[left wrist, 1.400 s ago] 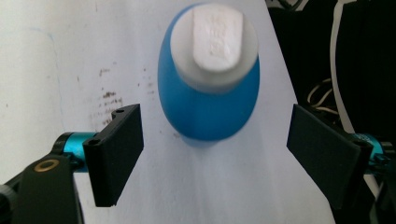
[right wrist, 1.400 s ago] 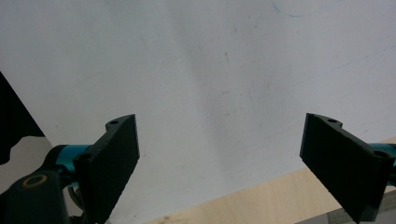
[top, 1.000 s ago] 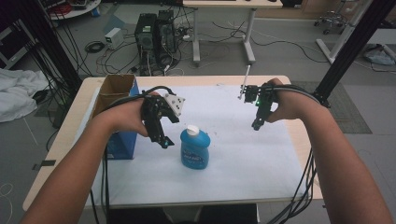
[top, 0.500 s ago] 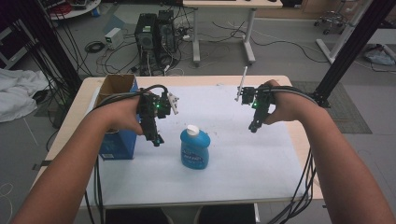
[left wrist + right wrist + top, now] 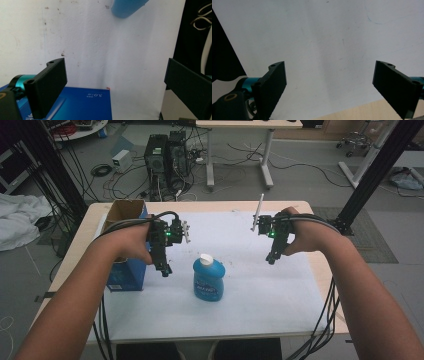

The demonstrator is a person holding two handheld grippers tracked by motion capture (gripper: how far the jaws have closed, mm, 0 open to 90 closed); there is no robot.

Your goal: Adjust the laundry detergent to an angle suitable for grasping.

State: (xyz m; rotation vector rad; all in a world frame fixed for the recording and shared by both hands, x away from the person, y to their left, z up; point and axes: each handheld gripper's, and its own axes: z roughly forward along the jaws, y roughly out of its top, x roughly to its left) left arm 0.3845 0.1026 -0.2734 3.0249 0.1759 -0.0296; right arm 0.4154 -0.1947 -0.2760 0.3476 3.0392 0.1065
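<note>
A blue bottle (image 5: 209, 279) with a white cap stands upright on the white mat (image 5: 250, 285), near the middle. My left gripper (image 5: 165, 268) points down just left of it, between the bottle and a blue box (image 5: 126, 272). Its jaws have just been opening and stand wide apart with nothing between them. In the left gripper view the left gripper (image 5: 115, 82) looks down on the mat, with the bottle (image 5: 126, 7) at the top and the box (image 5: 85, 105) below. My right gripper (image 5: 273, 258) hangs over the mat's right part, open and empty, as the right gripper view (image 5: 329, 82) also shows.
The blue box has an open cardboard top (image 5: 125, 210) and stands at the table's left edge. Bare wooden table (image 5: 320, 265) borders the mat on the right. Cables trail from both grippers over the front edge. Computers and a desk stand on the floor beyond.
The left gripper has turned a little in the hand and now stands more upright beside the bottle. The bottle, the box and the right gripper are where they were.
</note>
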